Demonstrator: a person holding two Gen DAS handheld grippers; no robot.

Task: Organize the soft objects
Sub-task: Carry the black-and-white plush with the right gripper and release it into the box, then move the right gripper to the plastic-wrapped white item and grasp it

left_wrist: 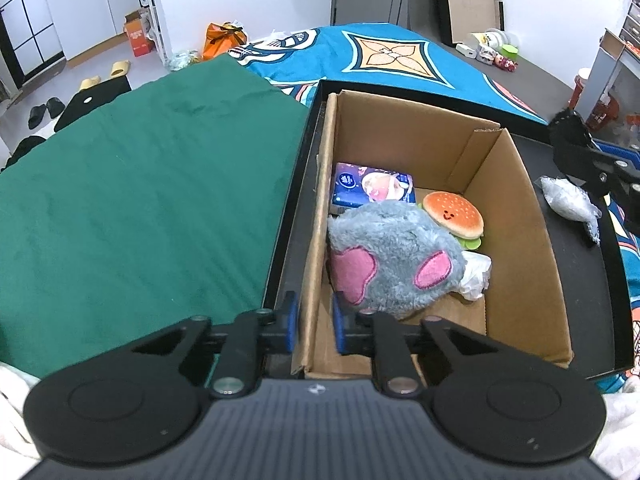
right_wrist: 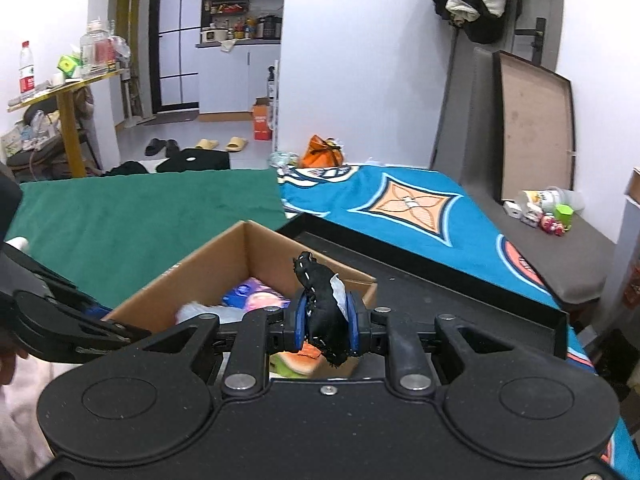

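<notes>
My right gripper (right_wrist: 325, 322) clamps a black cloth (right_wrist: 322, 308), probably a sock, with the box (right_wrist: 224, 256) lower left; my left gripper (left_wrist: 314, 326) pinches the box's near wall.

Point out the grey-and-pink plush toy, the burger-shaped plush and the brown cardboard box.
grey-and-pink plush toy (left_wrist: 394, 256), left wrist view, grey furry body.
burger-shaped plush (left_wrist: 454, 214), left wrist view, top bun.
brown cardboard box (left_wrist: 516, 216), left wrist view, inner right wall.

- I see the cardboard box (left_wrist: 516, 216) standing open, holding a grey-pink plush (left_wrist: 394, 258), burger plush (left_wrist: 454, 215) and blue tissue pack (left_wrist: 372, 188).
- My black cloth (right_wrist: 325, 312) sits pinched upright above it.
</notes>
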